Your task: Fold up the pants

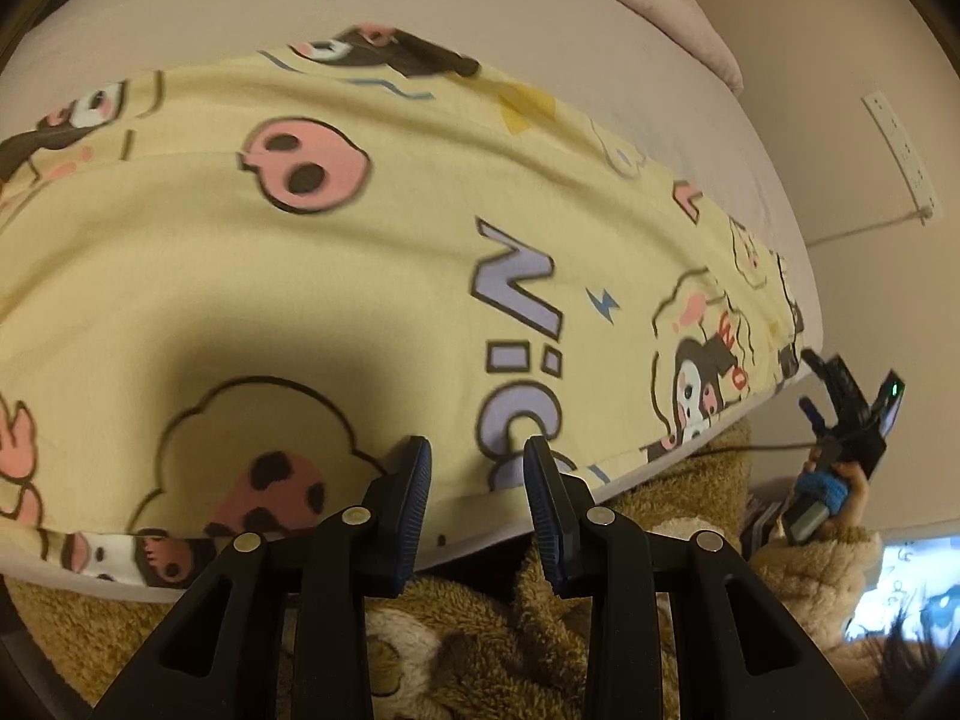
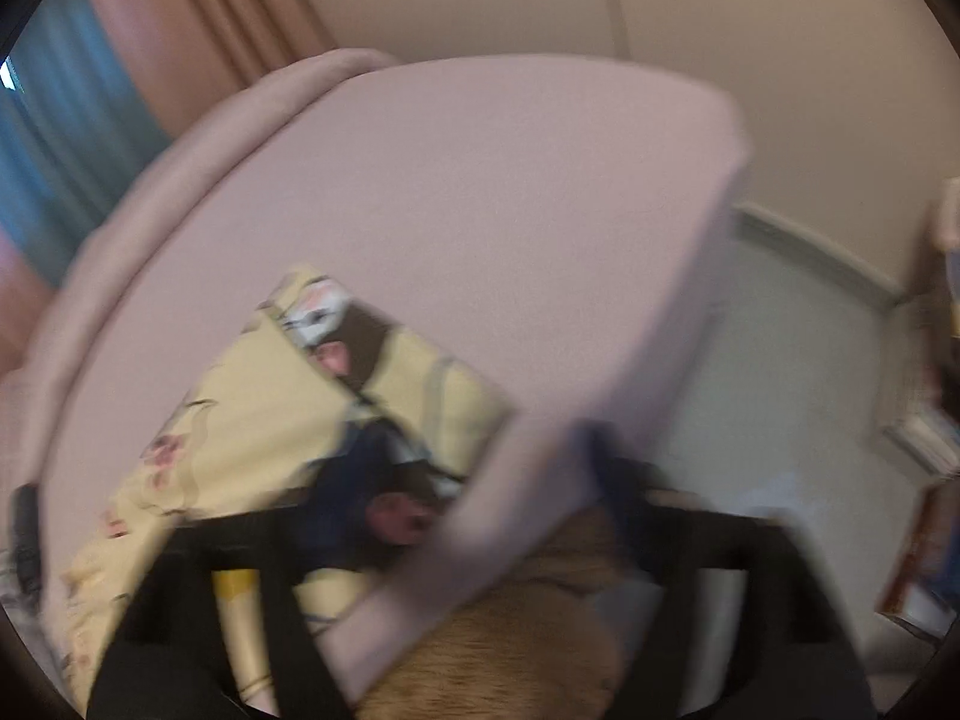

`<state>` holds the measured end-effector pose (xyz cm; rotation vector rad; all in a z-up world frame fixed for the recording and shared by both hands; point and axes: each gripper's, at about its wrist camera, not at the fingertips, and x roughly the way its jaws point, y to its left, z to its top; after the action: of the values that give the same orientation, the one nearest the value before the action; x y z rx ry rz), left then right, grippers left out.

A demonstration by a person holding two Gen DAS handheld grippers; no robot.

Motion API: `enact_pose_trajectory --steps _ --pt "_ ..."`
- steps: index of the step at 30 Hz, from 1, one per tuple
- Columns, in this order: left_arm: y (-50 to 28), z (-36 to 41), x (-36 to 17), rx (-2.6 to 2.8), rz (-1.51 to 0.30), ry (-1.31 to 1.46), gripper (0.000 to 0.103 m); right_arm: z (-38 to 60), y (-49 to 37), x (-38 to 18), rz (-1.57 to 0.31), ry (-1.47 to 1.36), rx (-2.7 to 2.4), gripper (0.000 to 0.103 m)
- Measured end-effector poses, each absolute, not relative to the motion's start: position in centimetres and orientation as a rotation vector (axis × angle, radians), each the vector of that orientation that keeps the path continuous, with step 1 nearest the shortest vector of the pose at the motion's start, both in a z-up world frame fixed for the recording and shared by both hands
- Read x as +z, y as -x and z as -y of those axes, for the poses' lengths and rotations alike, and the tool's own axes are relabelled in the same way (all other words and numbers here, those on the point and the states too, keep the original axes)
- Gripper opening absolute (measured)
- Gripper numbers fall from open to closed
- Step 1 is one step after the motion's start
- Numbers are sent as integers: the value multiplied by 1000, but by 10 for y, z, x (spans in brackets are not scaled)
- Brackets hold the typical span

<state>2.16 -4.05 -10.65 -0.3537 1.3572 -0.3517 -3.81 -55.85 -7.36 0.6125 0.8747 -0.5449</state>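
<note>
Yellow pants (image 1: pixel 300 270) with cartoon prints lie flat along the near edge of a pink bed (image 1: pixel 420 0). My left gripper (image 1: pixel 477 498) hovers over their near hem, its blue-padded fingers (image 1: pixel 414 510) apart with no cloth pinched between them. Off the bed's right edge, a hand holds my right gripper (image 1: pixel 840 414) beside the far end of the pants. The right wrist view is blurred: my right gripper (image 2: pixel 474 474) stands wide open at the bed's corner, and the folded end of the pants (image 2: pixel 252 408) lies just beyond its left finger, not gripped.
A person's brown fleece garment (image 1: pixel 510 630) presses against the bed's near side. A cushion (image 1: pixel 690 12) lies at the bed's far end, and a power strip (image 1: pixel 900 150) hangs on the wall. Grey floor (image 2: pixel 780 390) and stacked books (image 2: pixel 924 432) are right of the bed, curtains (image 2: pixel 180 18) behind.
</note>
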Motion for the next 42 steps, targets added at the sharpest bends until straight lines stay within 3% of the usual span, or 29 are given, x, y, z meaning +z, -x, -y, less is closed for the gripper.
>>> enact_pose_trajectory --steps 3,5,9,10,11,12,14,18,21,24,28,30,38,39,40,42 --pt "-25 30 -100 -318 -1319 380 33 566 44 -82 -854 -731 -441 79" --pt "-28 24 -97 -299 -1296 397 33 565 39 -85 -839 -765 -396 66" --pt "-32 13 -96 -276 -1270 445 33 556 27 -87 -825 -749 -380 56" --pt "-32 10 -96 -279 -1264 455 33 552 23 -86 -820 -733 -395 48" --pt "-33 9 -96 -285 -1255 467 35 552 19 -84 -817 -709 -409 26" --pt "-33 7 -96 -291 -1247 475 37 553 15 -80 -805 -725 -375 15" --pt "-34 3 -94 -305 -1222 503 50 548 8 -65 -757 -742 -338 14" --pt "-39 -4 -92 -322 -1192 558 53 493 -13 -10 -651 -638 -88 14" --pt "-44 -6 -93 -350 -1161 625 54 411 -22 18 -682 -534 241 14" --pt "-53 -7 -103 -378 -1162 690 55 318 -20 5 -826 -446 579 14" --pt "-67 1 -119 -375 -1215 708 55 227 -7 -63 -1063 -296 695 16" --pt "-71 8 -115 -392 -1200 680 55 223 4 -60 -966 -244 685 17" --pt "-101 57 -116 -522 -1258 623 55 228 30 -58 -951 -254 703 16" --pt "-104 59 -114 -507 -1249 611 39 228 20 -54 -944 -235 704 16" --pt "-106 61 -111 -491 -1241 584 9 224 22 -49 -931 -203 706 16" --pt "-105 59 -96 -475 -1189 529 5 221 26 -39 -904 -167 698 16"
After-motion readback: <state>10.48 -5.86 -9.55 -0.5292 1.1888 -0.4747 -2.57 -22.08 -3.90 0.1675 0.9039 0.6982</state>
